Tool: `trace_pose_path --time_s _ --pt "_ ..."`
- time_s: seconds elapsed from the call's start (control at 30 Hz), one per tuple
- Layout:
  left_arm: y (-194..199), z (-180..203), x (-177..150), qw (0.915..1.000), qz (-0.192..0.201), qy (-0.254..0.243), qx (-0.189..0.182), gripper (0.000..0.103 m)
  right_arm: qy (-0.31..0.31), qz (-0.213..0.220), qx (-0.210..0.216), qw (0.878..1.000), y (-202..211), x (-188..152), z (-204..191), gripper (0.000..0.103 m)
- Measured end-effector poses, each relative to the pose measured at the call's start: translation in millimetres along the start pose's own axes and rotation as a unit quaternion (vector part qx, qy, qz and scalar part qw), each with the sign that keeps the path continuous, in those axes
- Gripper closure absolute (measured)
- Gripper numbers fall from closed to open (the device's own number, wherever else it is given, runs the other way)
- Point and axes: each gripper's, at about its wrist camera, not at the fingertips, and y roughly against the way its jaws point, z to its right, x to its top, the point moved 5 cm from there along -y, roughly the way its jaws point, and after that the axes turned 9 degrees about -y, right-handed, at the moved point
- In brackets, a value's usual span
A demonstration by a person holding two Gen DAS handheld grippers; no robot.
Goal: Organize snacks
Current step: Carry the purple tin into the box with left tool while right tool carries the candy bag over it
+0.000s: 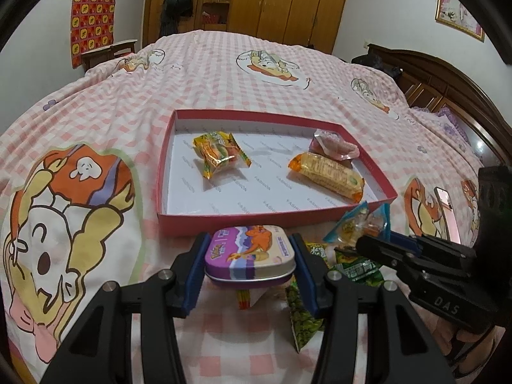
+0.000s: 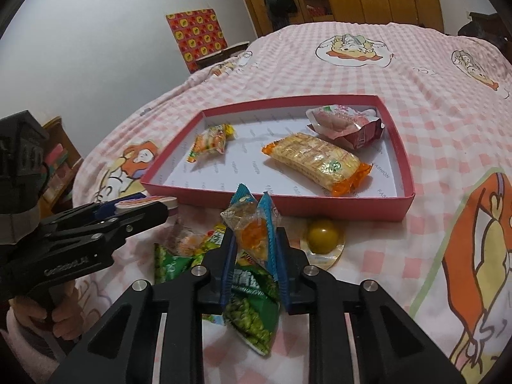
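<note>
1. My left gripper (image 1: pixel 249 257) is clamped on the purple candy tin (image 1: pixel 249 252), blue pads pressing its two short sides; the tin sits level and lifted off the bedspread (image 1: pixel 96 102), just short of the near wall of the red box (image 1: pixel 272 220).
2. My right gripper (image 2: pixel 254 243) pinches the blue-edged candy packet (image 2: pixel 252 224) by its lower part, so the top stands up and flops free above the loose pile of green pea packets (image 2: pixel 252 310).
3. For the tin, I judge the thing to do is raise it enough to clear the wall, carry it forward, and set it flat on the bare floor between the burger gummy packet (image 1: pixel 220 153) and the wafer pack (image 1: pixel 326 172).
4. I keep the squeeze steady: the tin's sides are smooth metal and may slip if tilted.
5. The two claws are close, so I move one at a time, the left first.
6. The packet is limp; I'd lower it in near the wafer pack's front before letting go.
7. The round yellow candy (image 2: pixel 323 235) beside the box waits its turn.
</note>
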Motion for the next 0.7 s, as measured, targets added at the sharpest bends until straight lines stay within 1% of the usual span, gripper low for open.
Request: trace_pose_path --time_s 0.37,0.7 --pt "8 0 8 0.9999 0.01 -0.003 0.007 0.051 -0.009 0.012 0.011 1.0 15 0 1 0.079" --pt "5 -5 29 0.9995 0.02 -0.013 0.022 0.051 -0.005 0.031 -0.004 0.999 26 16 5 0.079"
